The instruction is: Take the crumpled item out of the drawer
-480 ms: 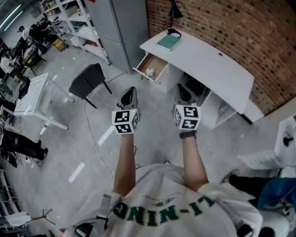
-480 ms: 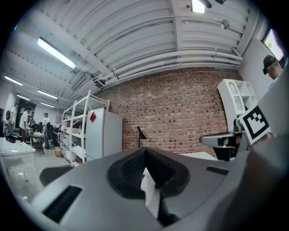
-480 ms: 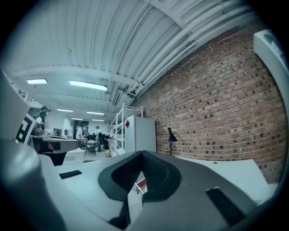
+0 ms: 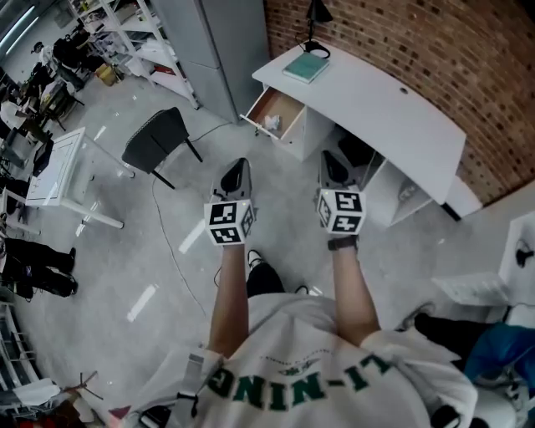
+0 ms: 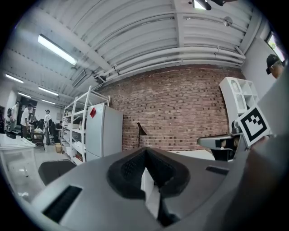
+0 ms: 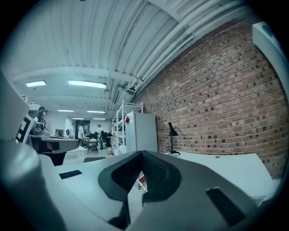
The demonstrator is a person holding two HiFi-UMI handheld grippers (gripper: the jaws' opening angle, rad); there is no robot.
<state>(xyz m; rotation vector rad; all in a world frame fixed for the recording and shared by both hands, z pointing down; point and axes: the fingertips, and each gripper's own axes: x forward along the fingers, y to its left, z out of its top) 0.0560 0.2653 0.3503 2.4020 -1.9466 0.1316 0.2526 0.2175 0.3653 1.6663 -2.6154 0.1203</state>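
White crumpled item (image 4: 271,123) small, blurry in open drawer (image 4: 281,102) | left gripper (image 4: 238,165), right gripper (image 4: 329,157) fingers closed, empty

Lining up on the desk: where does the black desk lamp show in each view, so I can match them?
Head view: desk lamp at the top edge, right of the middle, on the white desk.
Left gripper view: near the centre, small, against the wall.
Right gripper view: right of centre, standing on the desk top.
Shared landmark: the brick wall behind the lamp in all three.
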